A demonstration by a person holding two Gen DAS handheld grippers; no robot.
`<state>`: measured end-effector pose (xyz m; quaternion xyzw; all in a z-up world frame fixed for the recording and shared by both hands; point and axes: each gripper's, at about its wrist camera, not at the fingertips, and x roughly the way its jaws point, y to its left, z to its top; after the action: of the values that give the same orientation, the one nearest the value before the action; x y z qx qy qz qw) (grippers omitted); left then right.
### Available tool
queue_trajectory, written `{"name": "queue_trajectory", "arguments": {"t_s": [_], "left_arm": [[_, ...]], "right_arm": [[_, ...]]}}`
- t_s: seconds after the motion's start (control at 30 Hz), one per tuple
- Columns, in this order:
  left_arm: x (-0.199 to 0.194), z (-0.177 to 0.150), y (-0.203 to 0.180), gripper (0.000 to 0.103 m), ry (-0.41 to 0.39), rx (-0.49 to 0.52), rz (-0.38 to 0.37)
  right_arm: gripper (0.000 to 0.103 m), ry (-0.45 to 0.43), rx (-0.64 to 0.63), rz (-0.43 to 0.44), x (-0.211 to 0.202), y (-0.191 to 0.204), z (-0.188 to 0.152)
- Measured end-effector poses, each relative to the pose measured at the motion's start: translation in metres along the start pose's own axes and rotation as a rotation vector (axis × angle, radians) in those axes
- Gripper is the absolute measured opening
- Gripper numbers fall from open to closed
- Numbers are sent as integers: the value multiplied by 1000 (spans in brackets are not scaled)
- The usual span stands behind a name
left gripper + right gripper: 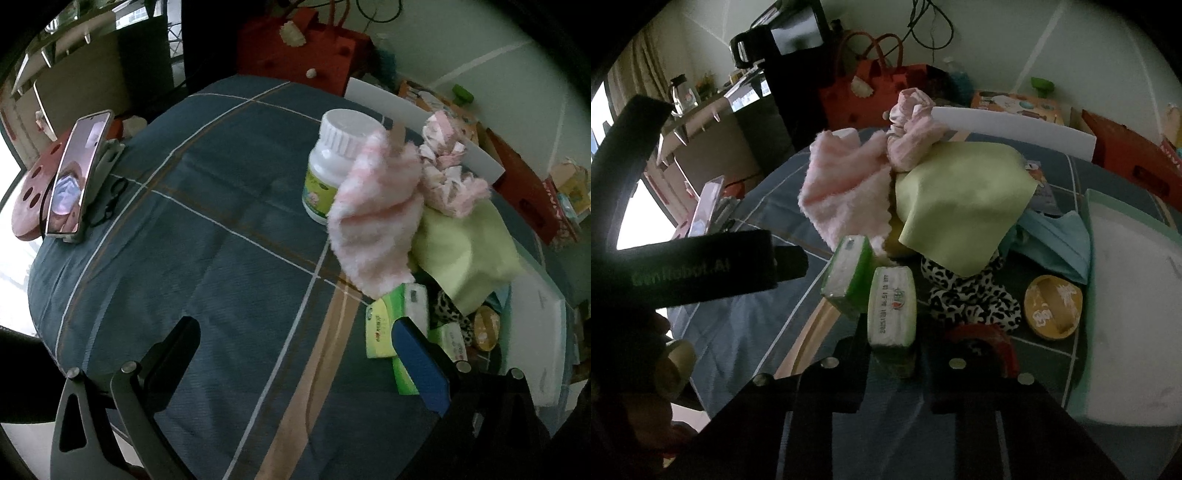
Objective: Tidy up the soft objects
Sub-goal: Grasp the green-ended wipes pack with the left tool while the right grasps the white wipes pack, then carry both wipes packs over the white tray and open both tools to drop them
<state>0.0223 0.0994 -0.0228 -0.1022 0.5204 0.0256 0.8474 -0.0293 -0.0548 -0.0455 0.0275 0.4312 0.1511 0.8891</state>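
A pile of soft things lies on the plaid bedspread (221,206): a fluffy pink towel (373,221) (846,184), a light green cloth (469,240) (964,199), a pink scrunchie (447,162) (912,125), a leopard-print scrunchie (971,295) and a blue face mask (1056,236). Two green tissue packs lie in front. My right gripper (892,350) is shut on the nearer tissue pack (892,310). The other pack (847,273) lies just left of it. My left gripper (295,358) is open and empty over bare bedspread, left of the pile.
A white pill bottle (332,166) stands behind the pink towel. A phone on a stand (79,173) is at the far left. A white tray (1134,314) lies at the right, a yellow round tin (1052,306) beside it. A red bag (871,88) stands behind.
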Motion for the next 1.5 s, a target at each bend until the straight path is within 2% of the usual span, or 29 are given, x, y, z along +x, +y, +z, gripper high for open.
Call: {"name": "queue_trajectory", "arguments": {"t_s": [0.33, 0.43, 0.53, 0.7, 0.83, 0.9, 0.97, 1.03, 1.1, 1.17, 1.3, 1.37, 1.5], "left_arm": [[-7, 0, -7, 103, -28, 15, -27], [-8, 0, -11, 103, -31, 23, -32], [-9, -1, -17, 103, -33, 37, -39], [-9, -2, -26, 103, -43, 68, -43], [-6, -4, -42, 102, -48, 110, -47], [-4, -5, -50, 97, -51, 128, -45], [0, -5, -56, 82, -43, 148, -41], [5, -6, -63, 79, -29, 166, -47], [9, -6, -66, 70, -20, 178, -48], [14, -6, -70, 54, -6, 191, -51], [22, -6, -74, 38, 11, 202, -64], [24, -7, -75, 27, 13, 210, -64], [24, -8, -74, 24, 8, 210, -64]], "right_arm": [[23, -44, 35, 16, -19, -8, 3], [23, -81, 44, -6, -32, -14, 5], [23, -110, 78, 10, -43, -21, 6], [23, -158, 105, -38, -56, -34, 7], [23, -154, 171, -64, -59, -53, 6], [23, -151, 210, -72, -61, -64, 5], [23, -152, 233, -75, -63, -71, 4], [23, -156, 249, -75, -64, -76, 3], [23, -159, 258, -76, -65, -78, 3], [23, -160, 261, -77, -65, -79, 3], [23, -163, 257, -78, -65, -77, 1], [23, -162, 257, -78, -64, -77, 1], [23, -162, 260, -77, -65, -78, 1]]}}
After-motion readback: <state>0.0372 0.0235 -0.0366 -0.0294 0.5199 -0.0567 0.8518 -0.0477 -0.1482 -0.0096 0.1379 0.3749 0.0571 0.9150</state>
